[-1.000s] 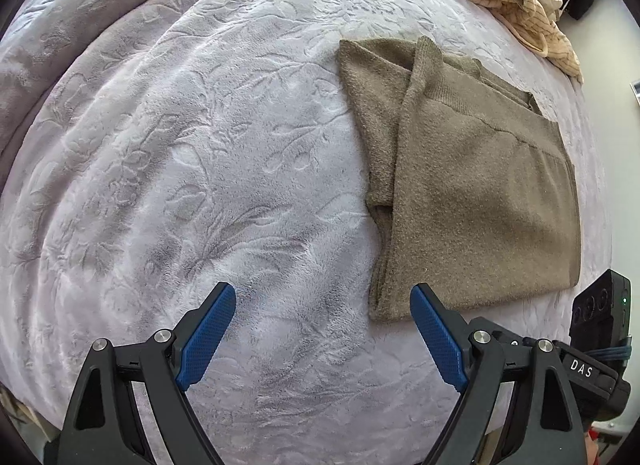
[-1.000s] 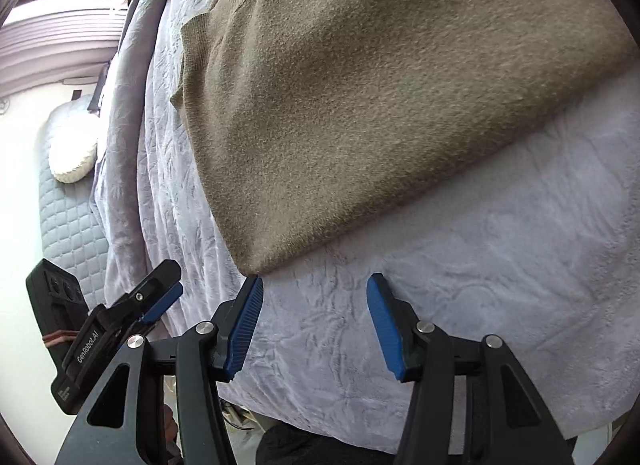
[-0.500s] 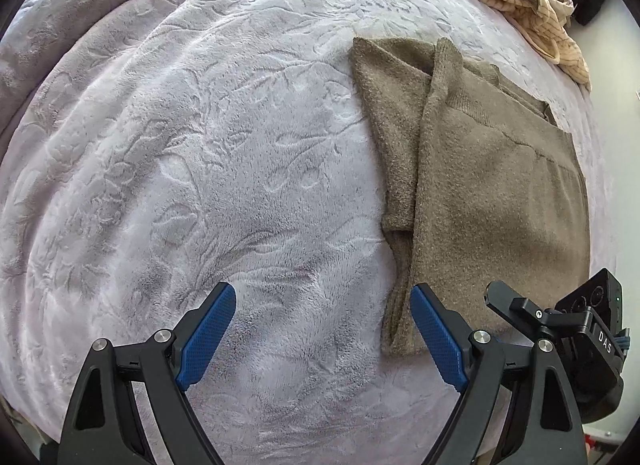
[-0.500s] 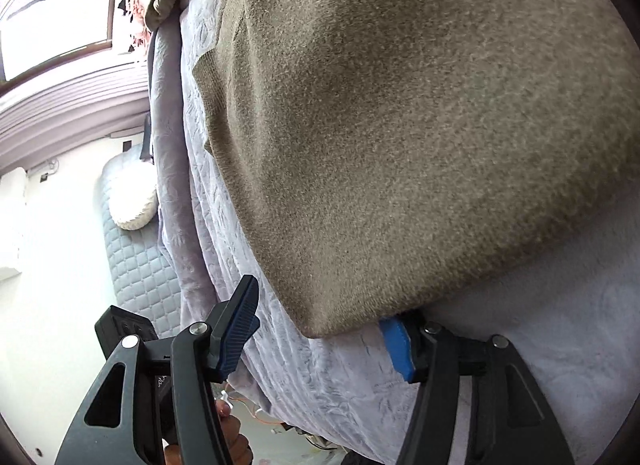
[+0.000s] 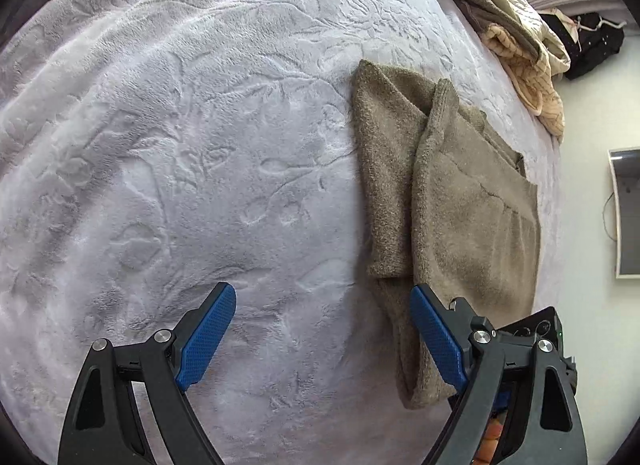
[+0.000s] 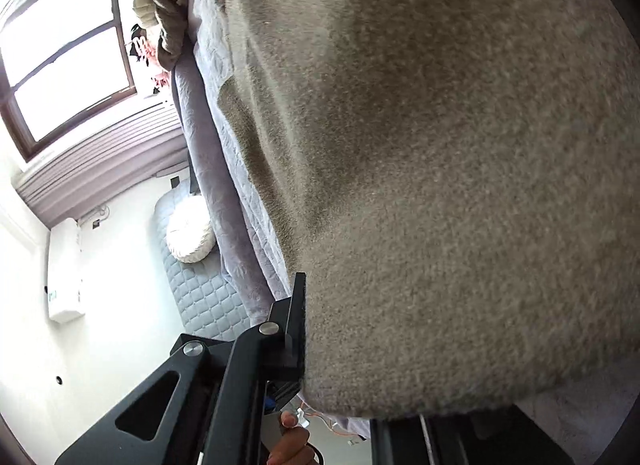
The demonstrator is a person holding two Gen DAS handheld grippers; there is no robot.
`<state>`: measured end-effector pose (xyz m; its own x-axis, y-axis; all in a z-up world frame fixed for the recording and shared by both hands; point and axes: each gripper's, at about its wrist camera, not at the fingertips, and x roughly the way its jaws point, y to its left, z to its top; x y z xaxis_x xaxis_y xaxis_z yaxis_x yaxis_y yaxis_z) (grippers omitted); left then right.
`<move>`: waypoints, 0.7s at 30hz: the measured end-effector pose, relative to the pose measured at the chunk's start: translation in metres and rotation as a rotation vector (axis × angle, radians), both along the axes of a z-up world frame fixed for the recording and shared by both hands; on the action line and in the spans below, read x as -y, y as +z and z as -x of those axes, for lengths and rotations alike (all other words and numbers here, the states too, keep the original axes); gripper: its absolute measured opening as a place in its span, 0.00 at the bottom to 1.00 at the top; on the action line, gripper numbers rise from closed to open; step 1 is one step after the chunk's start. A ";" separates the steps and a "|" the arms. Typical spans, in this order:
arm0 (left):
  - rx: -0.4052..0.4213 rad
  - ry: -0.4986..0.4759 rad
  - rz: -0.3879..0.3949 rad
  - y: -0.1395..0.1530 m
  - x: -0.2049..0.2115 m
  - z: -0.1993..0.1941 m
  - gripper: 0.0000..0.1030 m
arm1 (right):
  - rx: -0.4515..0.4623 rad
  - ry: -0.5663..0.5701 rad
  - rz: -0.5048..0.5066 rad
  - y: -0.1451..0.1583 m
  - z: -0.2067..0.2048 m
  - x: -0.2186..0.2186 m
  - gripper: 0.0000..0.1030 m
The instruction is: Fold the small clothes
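Observation:
An olive-brown knit garment (image 5: 472, 217) lies folded lengthwise on the pale embossed blanket (image 5: 200, 145). My left gripper (image 5: 322, 305) hovers open at its near end; the right fingertip (image 5: 424, 305) is over the garment's near left corner, while the left fingertip (image 5: 220, 305) is above bare blanket. In the right wrist view the garment (image 6: 440, 185) fills most of the picture. My right gripper (image 6: 306, 285) is shut on its near edge. One black finger (image 6: 294, 325) shows against the cloth and the other is hidden beneath it.
A heap of beige and cream clothes (image 5: 520, 37) lies at the bed's far right corner, with a dark bag (image 5: 592, 45) behind it. Beyond the bed's side are a window (image 6: 60, 57), a white cushion (image 6: 188, 233) and a quilted mat. A hand (image 6: 292, 445) shows under the right gripper.
The right gripper slid onto the garment's near edge and closed on it. The left gripper moved right and lower, so its right finger now overlaps the garment's near corner.

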<state>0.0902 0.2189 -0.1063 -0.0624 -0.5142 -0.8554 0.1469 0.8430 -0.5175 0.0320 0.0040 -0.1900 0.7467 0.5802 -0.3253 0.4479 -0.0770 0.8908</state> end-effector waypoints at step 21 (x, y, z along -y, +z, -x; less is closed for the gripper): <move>-0.190 -0.157 0.393 -0.011 0.082 -0.046 0.87 | 0.042 0.259 0.263 0.047 -0.024 0.001 0.08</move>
<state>0.1363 0.1365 -0.1172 -0.3024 -0.7690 -0.5632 0.1283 0.5526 -0.8235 0.0555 0.0028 -0.1432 0.6018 0.6521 -0.4611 0.3856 0.2684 0.8828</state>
